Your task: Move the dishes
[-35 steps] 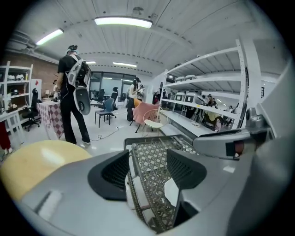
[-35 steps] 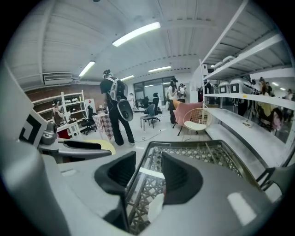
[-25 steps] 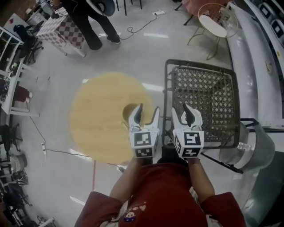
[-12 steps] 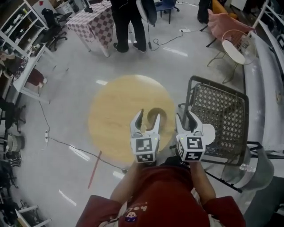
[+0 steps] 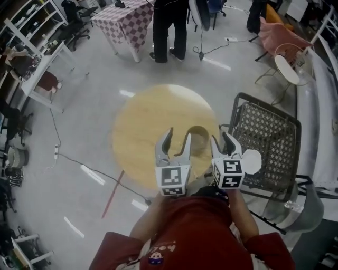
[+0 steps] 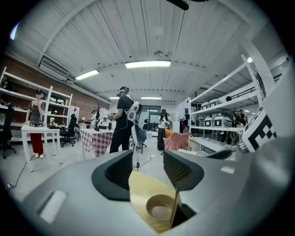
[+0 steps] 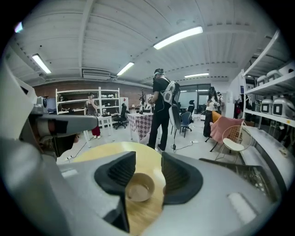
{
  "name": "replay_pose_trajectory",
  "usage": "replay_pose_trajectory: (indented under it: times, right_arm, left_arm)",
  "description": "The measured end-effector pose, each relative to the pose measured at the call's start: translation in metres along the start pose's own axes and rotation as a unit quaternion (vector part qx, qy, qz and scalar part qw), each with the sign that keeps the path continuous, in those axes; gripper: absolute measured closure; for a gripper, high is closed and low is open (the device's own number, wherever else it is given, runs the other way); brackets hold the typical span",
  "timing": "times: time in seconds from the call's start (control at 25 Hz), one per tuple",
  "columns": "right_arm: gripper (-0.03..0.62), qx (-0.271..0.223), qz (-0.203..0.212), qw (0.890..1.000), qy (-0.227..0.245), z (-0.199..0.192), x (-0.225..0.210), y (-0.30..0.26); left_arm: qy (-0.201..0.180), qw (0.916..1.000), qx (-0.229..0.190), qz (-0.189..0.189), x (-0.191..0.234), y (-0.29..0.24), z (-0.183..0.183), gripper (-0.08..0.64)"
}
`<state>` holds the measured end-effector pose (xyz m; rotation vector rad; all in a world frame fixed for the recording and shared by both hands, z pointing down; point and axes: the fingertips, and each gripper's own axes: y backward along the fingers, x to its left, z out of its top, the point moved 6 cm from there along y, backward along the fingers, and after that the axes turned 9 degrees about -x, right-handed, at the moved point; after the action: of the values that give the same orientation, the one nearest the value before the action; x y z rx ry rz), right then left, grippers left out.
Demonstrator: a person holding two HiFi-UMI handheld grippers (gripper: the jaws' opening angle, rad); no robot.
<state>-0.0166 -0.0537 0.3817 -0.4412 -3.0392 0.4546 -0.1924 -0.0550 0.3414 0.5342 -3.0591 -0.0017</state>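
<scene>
A tan bowl [image 5: 198, 138] stands empty on the round wooden table [image 5: 148, 121], near its right edge. My left gripper [image 5: 177, 138] hovers just left of the bowl and my right gripper [image 5: 221, 141] just right of it, both above it and apart from it. In the left gripper view the bowl [image 6: 160, 211] shows low between the jaws of the left gripper [image 6: 147, 173], which have just been closing a little with nothing between them. In the right gripper view the right gripper [image 7: 148, 173] is open too, the bowl [image 7: 139, 191] lying beyond it. A white plate [image 5: 253, 161] rests on the mesh cart.
A black mesh cart [image 5: 269, 132] stands right of the table. People [image 5: 171, 21] stand behind the table by a checkered table [image 5: 129, 13]. A white wire chair [image 5: 288, 68] and shelving [image 5: 322, 105] line the right side. A cable [image 5: 68, 158] lies on the floor at left.
Both grippers have shifted from over the cart's edge towards the table. The bowl, half hidden by the left gripper before, now shows between the two. The left jaws stand slightly narrower.
</scene>
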Motion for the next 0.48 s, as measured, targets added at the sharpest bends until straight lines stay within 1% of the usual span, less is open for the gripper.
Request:
replay_pose_trajectory:
  times: [0.2,0.28,0.36,0.4,0.44,0.48]
  right_arm:
    - [0.425,0.036,0.009,0.999,-0.004,-0.021,0.005,-0.014]
    - [0.425,0.052,0.013,0.999,-0.009,-0.03,0.006,-0.02]
    - [0.425,0.067,0.014,0.998,-0.011,-0.04,0.005,-0.026]
    - [0.425,0.075,0.012,0.997,-0.011,-0.045,0.004,-0.03]
    - [0.425,0.083,0.011,0.996,-0.01,-0.05,0.003,-0.033]
    - [0.425,0.091,0.01,0.996,-0.011,-0.055,0.002,-0.037]
  left_arm:
    - [-0.01,0.9986,-0.047,0.022,0.014,0.012,0.014,0.402]
    - [-0.014,0.9972,-0.068,0.028,0.018,0.016,0.022,0.44]
    - [-0.023,0.9961,-0.079,0.033,0.02,0.019,0.026,0.463]
    - [-0.025,0.9951,-0.088,0.037,0.022,0.021,0.028,0.487]
    - [-0.024,0.9937,-0.1,0.043,0.024,0.023,0.032,0.531]
    - [-0.023,0.9922,-0.112,0.049,0.026,0.025,0.036,0.554]
